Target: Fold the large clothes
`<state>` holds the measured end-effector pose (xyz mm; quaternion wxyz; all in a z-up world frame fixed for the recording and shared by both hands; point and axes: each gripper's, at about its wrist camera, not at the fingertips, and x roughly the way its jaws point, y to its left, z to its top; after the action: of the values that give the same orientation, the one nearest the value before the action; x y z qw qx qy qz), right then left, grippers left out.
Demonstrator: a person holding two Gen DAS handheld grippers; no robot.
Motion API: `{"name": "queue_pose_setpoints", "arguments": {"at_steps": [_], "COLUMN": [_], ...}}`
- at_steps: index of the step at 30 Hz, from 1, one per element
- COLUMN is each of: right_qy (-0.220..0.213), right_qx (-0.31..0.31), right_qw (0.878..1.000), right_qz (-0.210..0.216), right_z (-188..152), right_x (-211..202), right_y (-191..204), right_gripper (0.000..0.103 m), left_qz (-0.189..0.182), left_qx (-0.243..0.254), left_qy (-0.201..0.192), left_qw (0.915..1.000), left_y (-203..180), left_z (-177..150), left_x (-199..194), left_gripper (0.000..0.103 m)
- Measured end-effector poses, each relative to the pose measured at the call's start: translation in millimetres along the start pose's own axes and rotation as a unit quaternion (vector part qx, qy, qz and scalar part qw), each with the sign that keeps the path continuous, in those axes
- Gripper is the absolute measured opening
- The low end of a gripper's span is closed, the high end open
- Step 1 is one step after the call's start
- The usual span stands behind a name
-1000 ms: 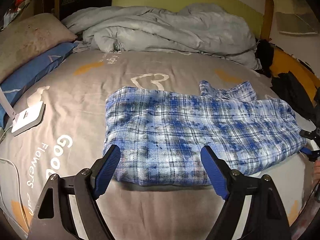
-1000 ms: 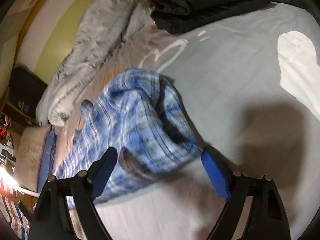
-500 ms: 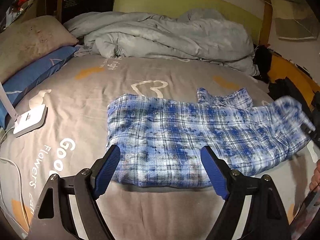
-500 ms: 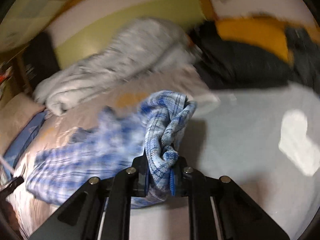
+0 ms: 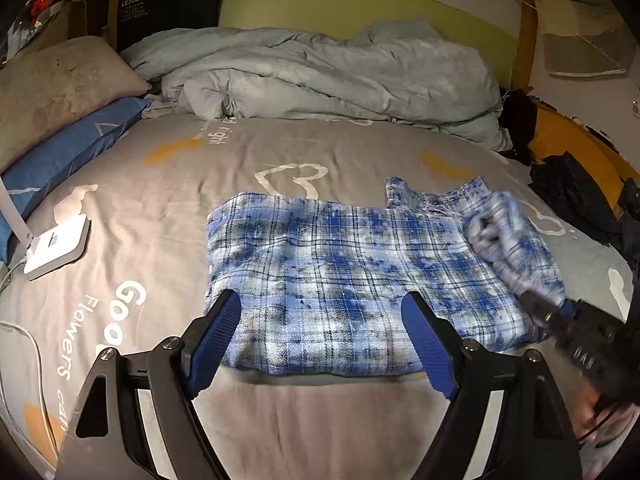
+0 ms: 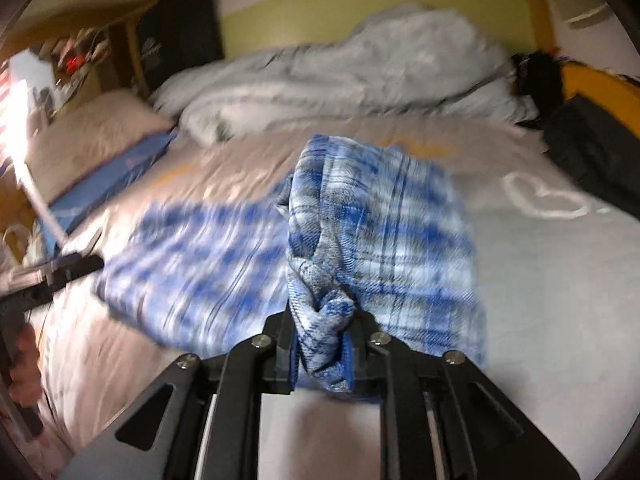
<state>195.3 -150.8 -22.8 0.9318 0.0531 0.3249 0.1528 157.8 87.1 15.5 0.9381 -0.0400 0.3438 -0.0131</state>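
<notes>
Wide grey bed [image 5: 168, 184] fills the view, rumpled duvet [image 5: 320, 76] heaped at twelve o'clock, pillows stacked at ten. Centre stage, the blue plaid flannel garment [image 5: 320, 272] lies spread flat on the bed, its three o'clock end lifted and bunched. Right tool [image 6: 323, 344] is clamped tight on that bunched end, carrying it over the flat part. Left tool [image 5: 322, 336] hovers with its jaws wide apart at the garment's six o'clock hem, gripping nothing. Soft, light, floppy cloth, I'd judge; it will sag and crumple, so pinch at corners or the hem. Small white lamp base [image 5: 56, 246] sits at nine o'clock.
</notes>
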Motion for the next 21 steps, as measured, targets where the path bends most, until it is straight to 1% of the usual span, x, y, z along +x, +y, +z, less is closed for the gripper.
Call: {"name": "queue_pose_setpoints", "arguments": {"at_steps": [1,2,3,4,5,6,7,8,9,11,13,15,19,21], "right_qy": [0.002,0.0,0.0,-0.001,-0.006,-0.011,-0.017,-0.022,-0.034,-0.061,-0.089,-0.114,-0.119,-0.124], "right_qx": [-0.004,-0.007,-0.01,-0.013,-0.018,-0.02,-0.018,-0.017,-0.014,-0.021,-0.037,-0.041,-0.027,-0.011], "right_qw": [1.0,1.0,0.999,0.999,0.998,0.998,0.998,0.998,0.999,0.998,0.995,0.991,0.988,0.987], "right_qz": [0.008,0.024,0.039,0.049,0.052,0.052,0.051,0.049,0.04,0.011,-0.03,-0.06,-0.091,-0.102], "right_z": [-2.4,-3.1,-1.9,-1.2,-0.8,-1.4,-1.6,-2.1,-3.6,-3.1,-0.9,2.4,10.4,12.8], "right_x": [-0.5,-3.9,-6.2,-9.9,-15.3,-20.2,-26.1,-30.1,-37.0,-48.0,-60.3,-71.6,-79.4,-81.9], "right_y": [1.6,3.0,4.7,5.7,6.6,6.5,5.1,3.8,1.1,-0.9,-2.9,-10.4,-28.9,-38.3], "right_gripper": [0.027,0.031,0.041,0.045,0.045,0.048,0.055,0.059,0.066,0.072,0.087,0.092,0.102,0.103], "left_qz": [-0.001,-0.002,-0.003,-0.004,-0.004,-0.004,-0.003,-0.003,-0.004,-0.005,-0.005,-0.004,0.001,0.002], "left_qx": [0.001,0.001,0.001,0.002,0.002,0.002,0.002,0.002,0.001,-0.001,-0.004,-0.005,-0.009,-0.011], "left_qy": [0.0,0.0,0.0,0.001,0.001,0.002,0.002,0.002,0.001,0.0,-0.002,-0.003,-0.002,0.0], "left_qw": [1.0,1.0,1.0,1.0,1.0,1.0,1.0,1.0,1.0,1.0,1.0,1.0,1.0,0.9999], "left_y": [-0.4,-0.7,-0.4,-0.6,-0.6,-0.9,-0.8,-0.6,-0.7,0.4,1.1,1.7,4.1,5.5], "left_z": [0.1,0.2,0.3,0.3,0.3,0.4,0.4,0.6,0.6,1.2,1.1,0.9,1.0,1.8], "left_x": [-0.2,-0.2,0.1,0.3,0.7,0.9,0.9,0.7,0.3,-1.0,-2.3,-2.8,-0.9,0.0], "left_gripper": [0.082,0.082,0.082,0.082,0.082,0.082,0.082,0.082,0.082,0.082,0.082,0.082,0.082,0.082]}}
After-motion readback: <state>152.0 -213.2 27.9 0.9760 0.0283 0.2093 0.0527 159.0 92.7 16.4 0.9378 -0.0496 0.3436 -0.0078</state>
